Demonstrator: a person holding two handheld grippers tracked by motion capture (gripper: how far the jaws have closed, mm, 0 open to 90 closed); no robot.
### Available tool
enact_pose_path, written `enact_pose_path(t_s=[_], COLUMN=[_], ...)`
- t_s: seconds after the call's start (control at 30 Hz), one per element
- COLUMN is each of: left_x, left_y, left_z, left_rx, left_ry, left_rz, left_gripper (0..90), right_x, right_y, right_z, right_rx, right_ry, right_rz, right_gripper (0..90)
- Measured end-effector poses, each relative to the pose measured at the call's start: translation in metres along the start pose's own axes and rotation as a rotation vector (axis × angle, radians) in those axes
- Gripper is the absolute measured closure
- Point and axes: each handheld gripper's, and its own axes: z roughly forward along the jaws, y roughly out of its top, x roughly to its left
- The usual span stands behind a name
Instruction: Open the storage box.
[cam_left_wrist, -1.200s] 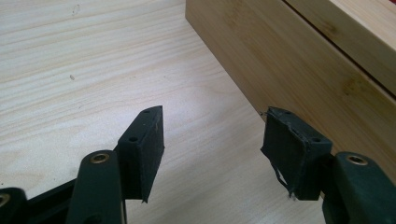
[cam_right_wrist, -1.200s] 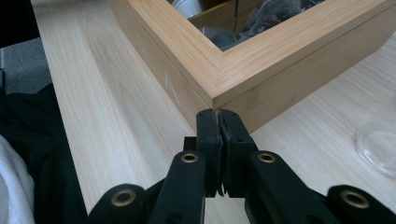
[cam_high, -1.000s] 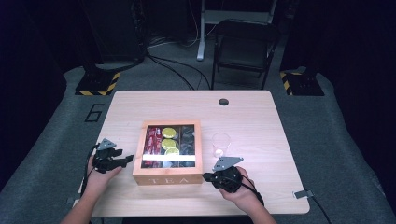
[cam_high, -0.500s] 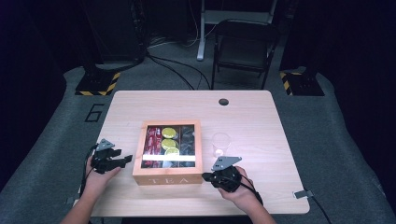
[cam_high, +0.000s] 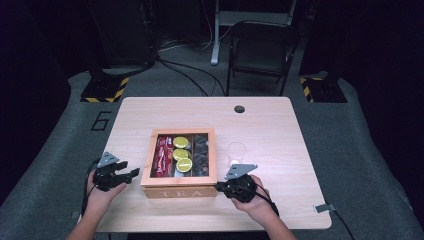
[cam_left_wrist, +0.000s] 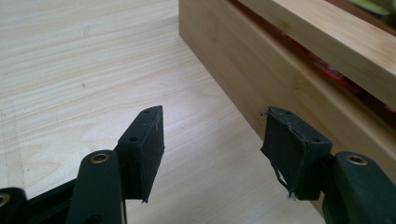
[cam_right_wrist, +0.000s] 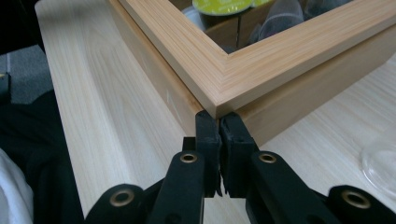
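Observation:
A wooden tea box (cam_high: 179, 191) with a windowed lid sits mid-table, "TEA" on its front. Through the lid I see red packets (cam_high: 163, 153), yellow-green capsules (cam_high: 182, 154) and dark sachets (cam_high: 202, 152). My left gripper (cam_high: 131, 175) is open just left of the box; in the left gripper view its jaws (cam_left_wrist: 212, 126) stand wide apart, the right one close to the box's side wall (cam_left_wrist: 261, 70). My right gripper (cam_high: 219, 186) is shut at the box's front right corner. In the right gripper view its tips (cam_right_wrist: 218, 122) touch the corner (cam_right_wrist: 219, 100) under the lid's edge, with nothing between them.
A clear drinking glass (cam_high: 237, 152) stands right of the box, just behind my right hand; its rim (cam_right_wrist: 380, 163) shows in the right gripper view. The table (cam_high: 280, 125) has a cable hole (cam_high: 239, 109) at the back. A folding chair (cam_high: 260, 55) stands beyond.

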Motion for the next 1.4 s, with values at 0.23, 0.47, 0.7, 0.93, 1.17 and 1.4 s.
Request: enact_pose_path(t_s=[0.23,0.47,0.7,0.93,1.17,1.4], left_x=[-0.017,-0.031,-0.045,-0.061,-0.065,-0.066], left_y=[0.001,0.003,0.006,0.01,0.011,0.012], left_z=[-0.018,-0.028,-0.029,-0.028,-0.028,-0.031], left_rx=[-0.053,-0.085,-0.072,-0.111,-0.116,-0.113], left_ry=[-0.031,-0.102,-0.137,-0.136,-0.147,-0.129], left_rz=[0.019,0.024,0.135,0.172,0.166,0.17], left_gripper=[39.7,41.1,43.3,43.3,48.5,48.7], right_x=[-0.001,-0.002,-0.003,-0.002,-0.003,-0.003], right_y=[0.008,0.014,0.017,0.018,0.018,0.018], right_z=[0.005,0.003,0.001,0.001,0.003,0.004], right_rx=[-0.015,-0.051,-0.08,-0.093,-0.092,-0.107], right_ry=[0.01,0.013,0.013,0.009,0.009,0.0], right_rz=[0.019,0.02,0.035,0.037,0.043,0.036], right_gripper=[86.7,86.6,86.5,86.3,82.9,77.6])
